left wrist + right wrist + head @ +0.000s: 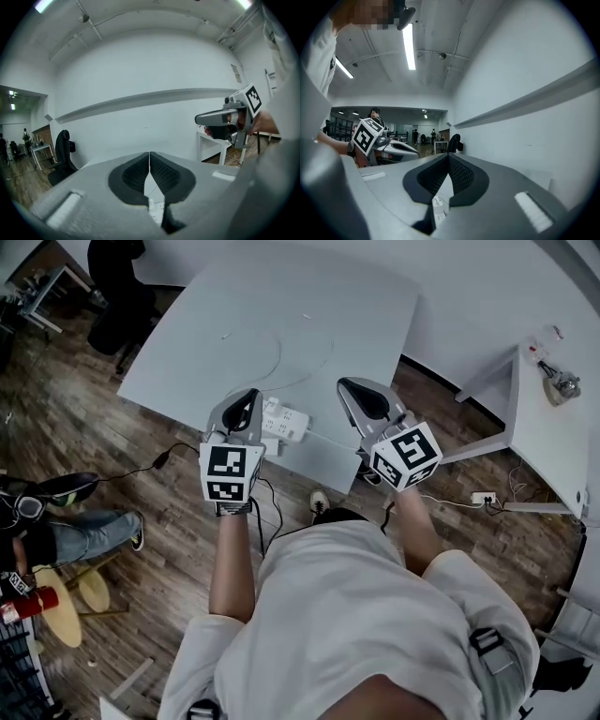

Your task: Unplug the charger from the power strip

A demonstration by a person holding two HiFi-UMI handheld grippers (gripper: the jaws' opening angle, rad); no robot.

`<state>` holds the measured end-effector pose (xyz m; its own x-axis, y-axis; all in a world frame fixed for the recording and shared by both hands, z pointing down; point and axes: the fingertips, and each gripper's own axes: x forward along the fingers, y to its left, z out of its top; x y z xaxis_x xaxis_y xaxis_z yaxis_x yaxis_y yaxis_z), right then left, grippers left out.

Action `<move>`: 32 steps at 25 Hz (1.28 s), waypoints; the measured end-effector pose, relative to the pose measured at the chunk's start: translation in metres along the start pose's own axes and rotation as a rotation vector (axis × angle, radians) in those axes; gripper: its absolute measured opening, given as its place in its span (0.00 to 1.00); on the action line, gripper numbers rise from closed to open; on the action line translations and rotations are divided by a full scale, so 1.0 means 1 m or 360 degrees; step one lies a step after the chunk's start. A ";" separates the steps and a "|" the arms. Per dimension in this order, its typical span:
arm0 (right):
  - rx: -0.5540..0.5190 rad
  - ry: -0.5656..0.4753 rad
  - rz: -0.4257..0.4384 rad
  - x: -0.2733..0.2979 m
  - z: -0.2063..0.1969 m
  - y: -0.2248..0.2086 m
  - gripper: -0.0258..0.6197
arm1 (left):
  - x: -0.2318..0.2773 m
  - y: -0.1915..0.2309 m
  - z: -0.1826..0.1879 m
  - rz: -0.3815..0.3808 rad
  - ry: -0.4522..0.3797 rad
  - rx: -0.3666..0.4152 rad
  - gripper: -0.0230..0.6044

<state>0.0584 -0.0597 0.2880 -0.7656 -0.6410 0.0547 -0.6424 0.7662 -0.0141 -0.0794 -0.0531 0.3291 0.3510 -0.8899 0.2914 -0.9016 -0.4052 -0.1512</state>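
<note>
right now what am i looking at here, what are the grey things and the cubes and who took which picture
A person wears a camera on the head and holds a hand-held claw in each hand. The head view looks down on both: the left claw and the right claw, each carrying a cube with square markers that is part of the tool. The other two pictures come from cameras riding on each claw, looking along its jaws; in both, the jaws are together with nothing between them. On the grey table lies a white power strip, with what looks like a charger plugged in. Nothing is held.
</note>
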 end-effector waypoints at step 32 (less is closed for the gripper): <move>0.0222 0.0609 0.0263 0.104 -0.183 0.000 0.04 | 0.086 0.012 -0.164 -0.0172 0.0502 -0.0263 0.28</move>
<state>-0.0153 -0.1186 0.4765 -0.8080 -0.4268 0.4061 -0.5307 0.8267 -0.1872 -0.1018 -0.1002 0.5068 0.3744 -0.7250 0.5781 -0.9013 -0.4311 0.0431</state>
